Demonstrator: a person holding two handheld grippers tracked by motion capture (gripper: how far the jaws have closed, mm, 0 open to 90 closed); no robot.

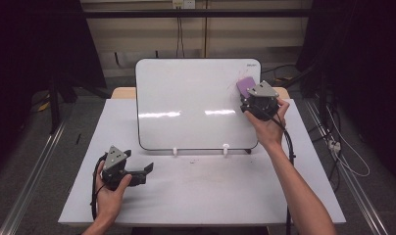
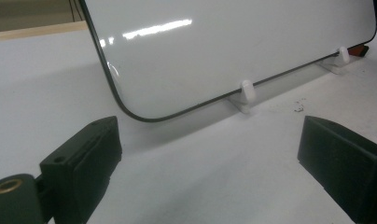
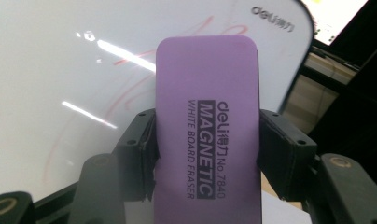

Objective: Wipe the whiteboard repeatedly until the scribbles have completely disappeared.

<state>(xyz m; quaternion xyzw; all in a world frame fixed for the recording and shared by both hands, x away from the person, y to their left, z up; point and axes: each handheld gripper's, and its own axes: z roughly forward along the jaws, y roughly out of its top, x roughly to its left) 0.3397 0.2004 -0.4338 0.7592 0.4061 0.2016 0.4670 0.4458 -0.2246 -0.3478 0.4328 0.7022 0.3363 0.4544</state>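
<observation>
two grippers in play: right gripper [image 1: 251, 100] has its fingers [image 3: 139, 154] pinching the purple eraser [image 3: 207, 126] against the whiteboard [image 1: 186, 98], upper right of the frame. faint red marks [image 3: 130, 88] remain there, so wiping looks unfinished. left gripper [image 1: 137, 172] rests on the counter [image 1: 210, 191], lower left, fingers spread, holding nothing.
</observation>
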